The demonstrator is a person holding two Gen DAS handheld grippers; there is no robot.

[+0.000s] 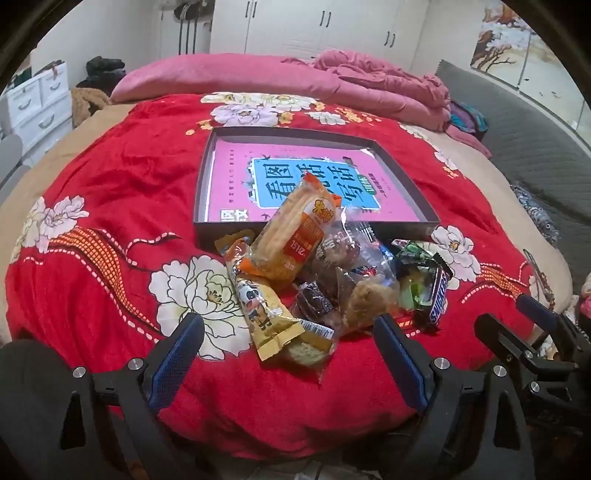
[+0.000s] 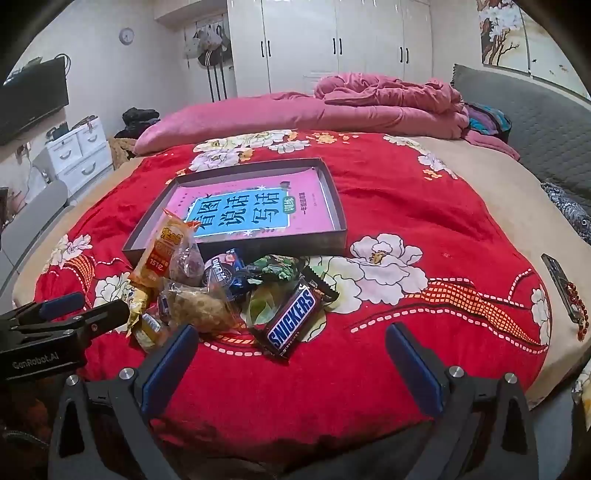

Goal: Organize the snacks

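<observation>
Beyond your work area you see a crumpled pink quilt (image 2: 391,99) at the bed's far end, white wardrobe doors (image 2: 332,40) behind it, a white drawer unit (image 2: 79,151), a round wall clock (image 2: 126,36) and a dark screen (image 2: 33,99) at left.

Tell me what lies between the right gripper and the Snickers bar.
Only bare red blanket. In the right wrist view the open right gripper hovers just short of the Snickers bar, with nothing between its fingers.
</observation>
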